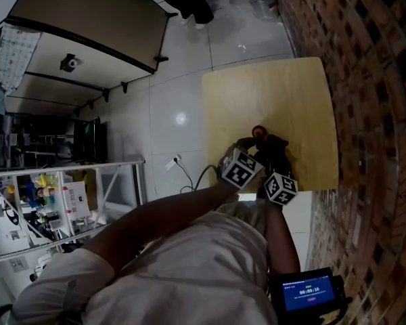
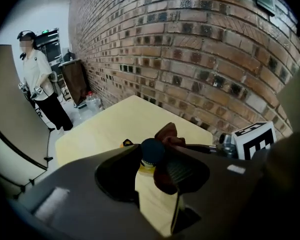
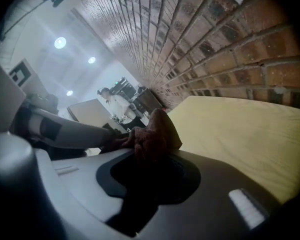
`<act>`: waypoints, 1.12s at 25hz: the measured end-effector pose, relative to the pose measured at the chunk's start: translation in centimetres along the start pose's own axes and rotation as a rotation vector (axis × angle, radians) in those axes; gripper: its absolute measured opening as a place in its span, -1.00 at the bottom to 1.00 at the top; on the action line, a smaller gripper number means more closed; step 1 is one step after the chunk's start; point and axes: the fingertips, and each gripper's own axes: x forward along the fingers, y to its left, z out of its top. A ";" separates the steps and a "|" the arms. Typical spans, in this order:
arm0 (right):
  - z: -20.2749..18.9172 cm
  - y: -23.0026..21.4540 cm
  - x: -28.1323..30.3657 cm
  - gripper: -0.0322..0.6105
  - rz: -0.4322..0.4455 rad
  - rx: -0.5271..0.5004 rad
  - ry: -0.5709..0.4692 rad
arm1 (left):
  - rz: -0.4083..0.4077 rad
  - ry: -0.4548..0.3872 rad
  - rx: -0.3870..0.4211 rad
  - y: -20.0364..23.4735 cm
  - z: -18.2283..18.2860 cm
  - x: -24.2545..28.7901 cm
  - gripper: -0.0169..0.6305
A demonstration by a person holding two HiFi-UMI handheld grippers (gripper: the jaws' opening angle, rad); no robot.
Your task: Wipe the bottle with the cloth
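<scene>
We work at a pale wooden worktop (image 1: 291,93) that stands against a brick wall (image 1: 375,114). Both arms reach in over its near edge, so the two tools meet close together in front of the body. The left gripper (image 2: 157,176) is closed on the bottle (image 2: 152,152), which it holds over the near part of the worktop. The yellowish body sits between the jaws and the dark top stands free at their tips. We judge that this hold works as a clamp. It keeps the bottle from spinning or slipping while something rubs on it, and it leaves the neck and top exposed for cleaning. The right gripper (image 3: 151,159) is clamped on the cloth (image 3: 155,131), a bunched reddish-brown rag. Its free fold stands out beyond the jaws, so that soft fabric rather than hard plastic meets the bottle. In the left gripper view the rag lies right against the bottle's top and neck, which suits a wiping stroke there. We cannot tell whether the bottle's base rests on the worktop or hangs above it. From how things lie, we judge the wipe to be under way. The lower body, covered by the jaws, looks the hardest part to reach without a fresh grip.
</scene>
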 end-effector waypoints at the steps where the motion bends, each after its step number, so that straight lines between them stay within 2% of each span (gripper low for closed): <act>1: -0.6 -0.7 0.2 -0.65 -0.033 -0.002 0.034 | -0.001 0.001 -0.003 -0.1 0.1 0.0 -0.42; 3: -2.2 -2.1 0.7 -0.65 -0.076 0.041 0.099 | -0.002 0.006 -0.013 -0.2 0.1 0.1 -0.42; 7: -3.8 -4.2 2.2 -0.66 -0.135 0.228 0.182 | -0.001 -0.020 -0.076 0.2 0.6 0.5 -0.42; 13: -5.7 -7.4 4.1 -0.65 -0.194 0.221 0.329 | 0.004 -0.022 -0.119 0.2 1.4 0.5 -0.41; 17: -5.9 -7.9 3.5 -0.65 -0.146 0.281 0.310 | -0.010 -0.024 -0.152 0.0 1.3 0.6 -0.39; 18: -6.1 -7.8 3.2 -0.65 -0.135 0.293 0.297 | -0.021 -0.023 -0.136 0.1 1.0 0.6 -0.38; 20: -6.7 -7.7 2.1 -0.65 -0.127 0.319 0.277 | -0.049 -0.015 -0.084 0.1 0.4 0.7 -0.19; 24: -8.1 -7.8 -0.4 -0.65 -0.123 0.370 0.262 | -0.111 0.002 0.030 0.0 -0.5 0.9 -0.15; 26: -8.5 -7.5 -1.3 -0.65 -0.113 0.360 0.268 | -0.138 0.016 0.093 0.1 -0.9 1.0 -0.14; 28: -8.6 -7.1 -2.0 -0.65 -0.097 0.340 0.270 | -0.144 0.036 0.190 0.6 -1.4 1.0 -0.12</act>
